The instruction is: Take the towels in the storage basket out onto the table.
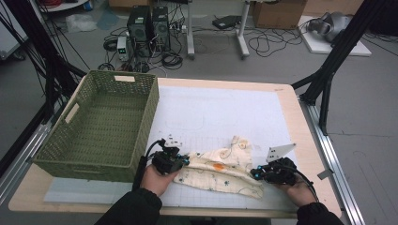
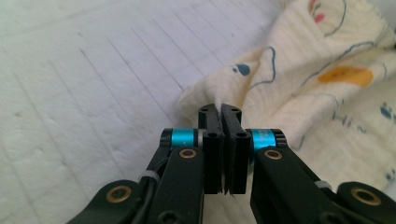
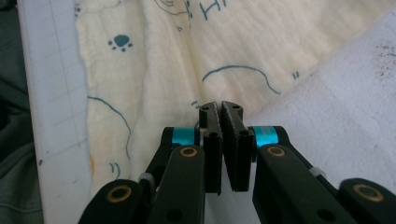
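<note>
The cream printed cloth (image 1: 218, 171) lies crumpled on the white mat (image 1: 211, 112) of the tabletop, to the right of the green basket (image 1: 101, 124). The left tool (image 2: 220, 111) is clenched on its left corner, the right tool (image 3: 219, 108) on its right edge.

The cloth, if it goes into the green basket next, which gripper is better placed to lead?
Left, probably: the left gripper pinches the cloth edge right beside the basket; the right gripper grips the far end.
</note>
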Available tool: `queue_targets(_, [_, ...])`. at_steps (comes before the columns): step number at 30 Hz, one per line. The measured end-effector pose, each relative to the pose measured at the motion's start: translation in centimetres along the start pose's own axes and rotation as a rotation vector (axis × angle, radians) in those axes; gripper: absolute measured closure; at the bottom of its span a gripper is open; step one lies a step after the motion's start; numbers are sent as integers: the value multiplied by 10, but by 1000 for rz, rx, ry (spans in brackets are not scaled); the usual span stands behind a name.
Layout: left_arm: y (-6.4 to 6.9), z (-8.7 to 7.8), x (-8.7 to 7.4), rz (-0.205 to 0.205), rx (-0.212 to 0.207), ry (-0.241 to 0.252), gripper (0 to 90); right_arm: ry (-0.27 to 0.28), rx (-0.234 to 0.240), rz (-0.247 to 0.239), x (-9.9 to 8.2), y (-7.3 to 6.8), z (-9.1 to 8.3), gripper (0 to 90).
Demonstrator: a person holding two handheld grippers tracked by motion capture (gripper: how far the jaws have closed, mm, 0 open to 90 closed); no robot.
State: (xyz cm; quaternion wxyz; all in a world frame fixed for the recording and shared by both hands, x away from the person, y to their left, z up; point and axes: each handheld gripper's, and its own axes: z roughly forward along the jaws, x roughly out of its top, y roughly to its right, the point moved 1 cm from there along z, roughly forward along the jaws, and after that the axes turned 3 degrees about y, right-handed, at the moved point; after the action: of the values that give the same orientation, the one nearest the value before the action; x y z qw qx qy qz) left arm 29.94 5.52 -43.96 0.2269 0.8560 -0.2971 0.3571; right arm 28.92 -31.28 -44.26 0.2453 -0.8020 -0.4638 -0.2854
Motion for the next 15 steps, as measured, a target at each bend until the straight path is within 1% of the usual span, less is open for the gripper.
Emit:
queue_targets(1, [-1, 0, 1, -9, -7, 7, 849, 1, 20, 16, 1, 2, 0, 855])
queue_targets(2, [-2, -1, 2, -14, -12, 16, 827, 4, 18, 12, 2, 1, -1, 829])
queue_targets(3, [-3, -2, 3, -20, -16, 25, 827, 4, 18, 12, 2, 1, -1, 829])
queue_targets(4, [-4, -3, 5, -28, -24, 31, 748, 18, 24, 14, 8, 2, -3, 780])
queue_targets(5, [-5, -5, 7, -37, -34, 46, 731, 28, 18, 7, 12, 2, -6, 762])
queue_targets(7, [-6, -9, 13, -46, -42, 78, 681, 53, 8, 7, 20, 3, -11, 718])
queue_targets(8, [-6, -11, 17, -48, -46, 89, 681, 53, 8, 7, 20, 3, -11, 718])
queue_targets(9, [-6, -13, 21, -44, -46, 102, 674, 65, 2, 5, 25, 5, -14, 710])
queue_targets(10, [-6, -14, 25, -42, -46, 115, 674, 85, -10, 2, 36, 8, -18, 691])
queue_targets(11, [-5, -14, 30, -42, -44, 127, 674, 85, -10, 2, 36, 8, -18, 691])
queue_targets(12, [-5, -14, 39, -42, -40, 146, 673, 105, -26, -3, 48, 13, -21, 681])
queue_targets(13, [-5, -14, 39, -42, -40, 146, 677, 105, -26, -3, 48, 13, -21, 681])
queue_targets(15, [-6, -12, 48, -47, -33, 164, 683, 112, -46, -11, 60, 19, -21, 667])
